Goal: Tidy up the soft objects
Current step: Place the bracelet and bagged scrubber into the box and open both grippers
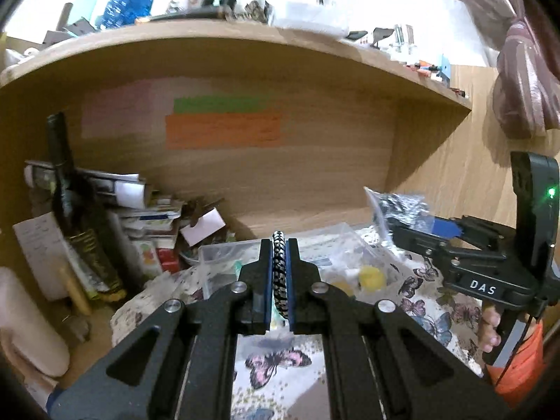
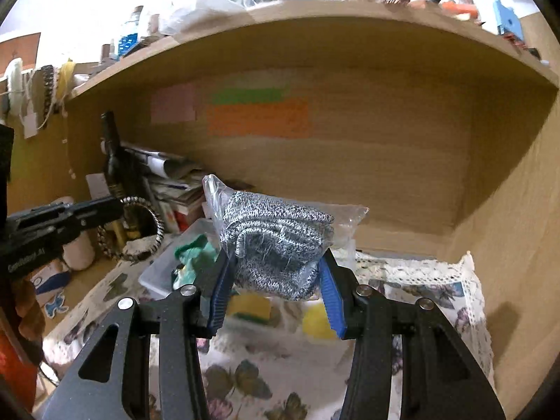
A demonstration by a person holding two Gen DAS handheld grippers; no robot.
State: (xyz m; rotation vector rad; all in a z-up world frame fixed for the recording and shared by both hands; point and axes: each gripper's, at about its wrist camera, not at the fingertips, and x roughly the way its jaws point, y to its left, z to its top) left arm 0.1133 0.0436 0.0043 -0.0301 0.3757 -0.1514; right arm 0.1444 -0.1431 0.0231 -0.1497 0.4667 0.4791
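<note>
Clenched at lower center, our left gripper (image 1: 279,245) pinches a braided bracelet (image 1: 279,273) while our right gripper (image 2: 276,269) squeezes bagged grey knitwear (image 2: 274,241), whose slick plastic could slip free.

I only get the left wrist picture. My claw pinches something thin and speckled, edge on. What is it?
Observer: From the right wrist view it is a closed loop, a black-and-white braided band, hanging from the left claw.
Operator: And the crinkly bag on the other claw, what's inside?
Observer: Folded grey knit fabric in a clear plastic bag, squeezed between the right claw's blue pads.
Operator: Anything in that clear box below?
Observer: Something green and crumpled lies in the clear plastic box, left of the bag.
</note>
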